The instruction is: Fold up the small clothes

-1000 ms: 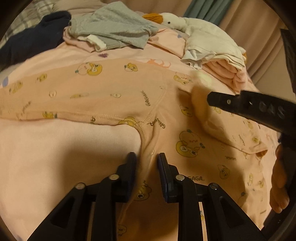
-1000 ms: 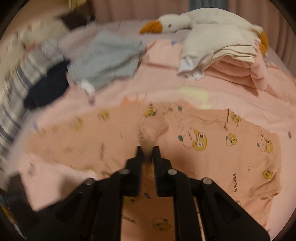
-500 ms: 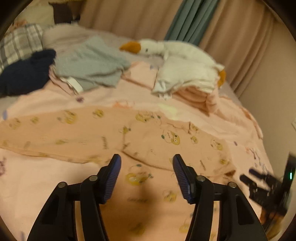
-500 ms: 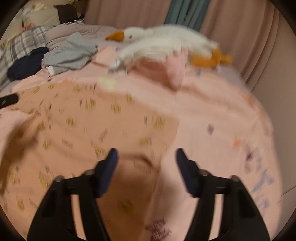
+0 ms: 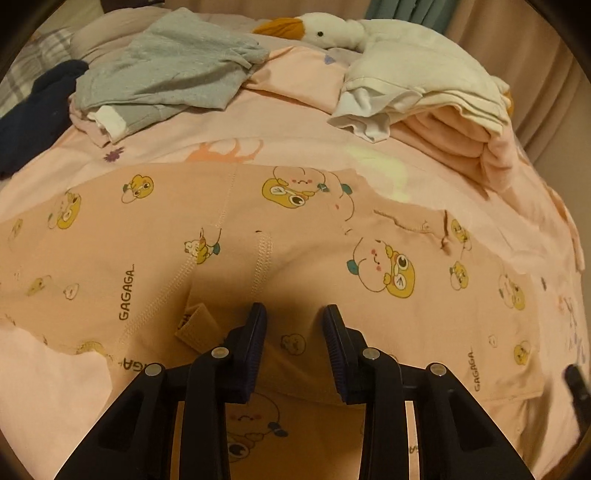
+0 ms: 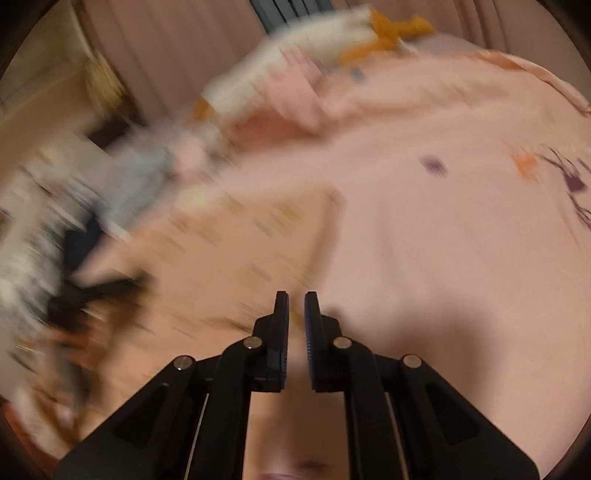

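A peach garment printed with yellow cartoon figures lies spread flat on the pink bed sheet. My left gripper hovers low over its near middle. Its jaws are closing, a clear gap still shows, and the cloth lies between the fingers without being pinched. In the blurred right wrist view, my right gripper sits at the garment's right edge. Its jaws are closing to a narrow slit with a bit of the hem between the tips. A dark part, seemingly of the right gripper, shows at the left view's right edge.
At the back left lie a crumpled grey garment and a navy one. A plush goose rests at the back. A folded stack of white and pink clothes sits at the back right, before the curtains.
The left gripper has come down closer over the garment's middle and its jaws have narrowed. The right gripper left the middle, swung to the garment's right edge and went from wide open to nearly closed.
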{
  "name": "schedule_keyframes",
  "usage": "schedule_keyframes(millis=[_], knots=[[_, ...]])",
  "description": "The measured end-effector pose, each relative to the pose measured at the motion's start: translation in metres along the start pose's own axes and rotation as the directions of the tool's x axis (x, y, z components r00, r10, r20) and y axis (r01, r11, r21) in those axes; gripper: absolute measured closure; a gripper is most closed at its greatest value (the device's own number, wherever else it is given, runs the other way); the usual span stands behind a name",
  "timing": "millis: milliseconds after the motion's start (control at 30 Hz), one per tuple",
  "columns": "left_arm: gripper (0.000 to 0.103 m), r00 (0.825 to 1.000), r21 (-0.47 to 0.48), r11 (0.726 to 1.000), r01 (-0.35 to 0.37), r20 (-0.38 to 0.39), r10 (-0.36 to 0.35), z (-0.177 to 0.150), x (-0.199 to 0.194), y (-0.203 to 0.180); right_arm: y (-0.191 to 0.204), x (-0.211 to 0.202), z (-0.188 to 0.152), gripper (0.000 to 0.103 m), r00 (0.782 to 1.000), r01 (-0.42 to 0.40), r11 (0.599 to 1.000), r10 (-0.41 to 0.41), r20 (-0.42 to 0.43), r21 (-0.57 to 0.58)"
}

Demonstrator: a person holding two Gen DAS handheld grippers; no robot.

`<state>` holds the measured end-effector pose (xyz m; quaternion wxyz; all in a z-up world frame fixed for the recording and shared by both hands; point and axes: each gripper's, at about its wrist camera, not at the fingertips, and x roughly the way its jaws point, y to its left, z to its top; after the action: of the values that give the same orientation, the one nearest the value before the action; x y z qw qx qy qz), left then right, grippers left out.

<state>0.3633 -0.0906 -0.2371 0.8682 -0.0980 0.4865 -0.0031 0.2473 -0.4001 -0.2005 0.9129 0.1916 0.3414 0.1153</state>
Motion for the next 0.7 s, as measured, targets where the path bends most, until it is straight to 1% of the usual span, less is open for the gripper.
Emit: schedule_keyframes(millis=[33, 67, 100, 133, 167, 200, 233, 267, 300, 333, 367, 400, 433, 467, 500, 533, 567, 600, 633, 667, 700], knots=[[0.069, 1.0, 0.019, 1.0, -0.018, 0.001, 0.018, -0.001, -0.001, -0.002, 0.005, 0.004, -0.001, 0.092, 1.0, -0.025, 1.0, 0.025, -0.009, -0.005], [0.069, 1.0, 0.032, 0.999, -0.03, 0.002, 0.03, -0.002, -0.002, -0.004, 0.01, 0.012, -0.004, 0.093, 0.998, -0.036, 0.999, 0.035, -0.049, -0.02], [0.069, 0.999, 0.046, 0.998, -0.037, 0.003, 0.037, -0.002, -0.003, -0.005, 0.014, 0.03, -0.013, 0.1, 0.992, 0.022, 0.998, -0.028, -0.124, -0.055], [0.069, 0.999, 0.05, 0.998, -0.035, 0.004, 0.035, -0.003, -0.004, -0.005, 0.011, 0.043, -0.02, 0.1, 0.981, 0.1, 0.992, -0.111, -0.16, -0.075], [0.07, 1.0, 0.034, 0.999, -0.02, 0.002, 0.02, -0.003, -0.006, -0.001, 0.006, 0.055, -0.027, 0.103, 0.965, 0.165, 0.983, -0.178, -0.193, -0.079], [0.073, 1.0, 0.013, 1.0, -0.006, 0.003, 0.006, -0.002, -0.009, 0.004, 0.0, 0.056, -0.031, 0.103, 0.974, 0.121, 0.992, -0.125, -0.187, -0.034], [0.073, 1.0, -0.01, 1.0, 0.004, 0.01, -0.004, -0.002, -0.016, 0.01, 0.0, 0.052, -0.028, 0.103, 0.98, 0.098, 0.995, -0.097, -0.176, -0.004], [0.073, 1.0, -0.011, 1.0, -0.005, 0.022, 0.005, -0.001, -0.021, 0.013, 0.002, 0.045, -0.024, 0.099, 0.986, 0.072, 0.997, -0.069, -0.152, 0.014], [0.073, 0.999, 0.002, 1.0, -0.018, 0.045, 0.018, -0.001, -0.03, 0.016, 0.008, 0.031, -0.017, 0.094, 0.996, 0.031, 0.999, -0.03, -0.079, 0.014], [0.073, 0.996, 0.03, 0.999, -0.032, 0.079, 0.029, -0.001, -0.043, 0.022, 0.014, 0.024, -0.015, 0.094, 0.999, 0.014, 1.0, -0.014, -0.041, 0.004], [0.073, 0.994, 0.043, 0.998, -0.044, 0.101, 0.04, 0.0, -0.051, 0.027, 0.02, 0.025, -0.016, 0.094, 0.999, 0.013, 1.0, -0.013, -0.035, -0.008], [0.072, 0.991, 0.051, 0.997, -0.06, 0.124, 0.053, 0.0, -0.062, 0.037, 0.024, 0.032, -0.019, 0.094, 0.997, 0.034, 0.999, -0.036, -0.066, -0.03], [0.07, 0.987, 0.037, 0.996, -0.084, 0.14, 0.078, 0.002, -0.073, 0.053, 0.026, 0.049, -0.027, 0.094, 0.989, 0.084, 0.995, -0.091, -0.121, -0.057], [0.064, 0.985, -0.004, 0.995, -0.098, 0.142, 0.098, 0.003, -0.081, 0.072, 0.023, 0.06, -0.029, 0.095, 0.98, 0.117, 0.991, -0.125, -0.153, -0.065], [0.053, 0.985, -0.043, 0.994, -0.102, 0.136, 0.106, 0.006, -0.084, 0.085, 0.02, 0.075, -0.036, 0.103, 0.97, 0.139, 0.989, -0.146, -0.194, -0.051], [0.047, 0.988, -0.138, 0.986, -0.096, 0.111, 0.111, 0.008, -0.09, 0.118, 0.018, 0.075, -0.035, 0.103, 0.975, 0.123, 0.992, -0.126, -0.181, -0.027], [0.037, 0.99, -0.213, 0.973, -0.087, 0.094, 0.109, 0.008, -0.095, 0.142, 0.018, 0.069, -0.032, 0.1, 0.981, 0.1, 0.995, -0.098, -0.168, -0.002], [0.033, 0.991, -0.289, 0.954, -0.077, 0.083, 0.106, 0.008, -0.1, 0.167, 0.019, 0.057, -0.028, 0.093, 0.989, 0.057, 0.998, -0.053, -0.135, 0.029], [0.033, 0.991, -0.389, 0.92, -0.055, 0.09, 0.097, 0.006, -0.106, 0.204, 0.018, 0.049, -0.025, 0.087, 0.995, 0.04, 0.998, -0.036, -0.097, 0.04], [0.033, 0.99, -0.449, 0.893, -0.036, 0.108, 0.095, 0.003, -0.111, 0.23, 0.014, 0.042, -0.022, 0.08, 0.997, 0.038, 0.998, -0.035, -0.067, 0.04], [0.031, 0.987, -0.508, 0.861, -0.016, 0.13, 0.094, -0.002, -0.115, 0.257, 0.013, 0.038, -0.021, 0.066, 0.997, 0.058, 0.998, -0.056, -0.044, 0.039]])
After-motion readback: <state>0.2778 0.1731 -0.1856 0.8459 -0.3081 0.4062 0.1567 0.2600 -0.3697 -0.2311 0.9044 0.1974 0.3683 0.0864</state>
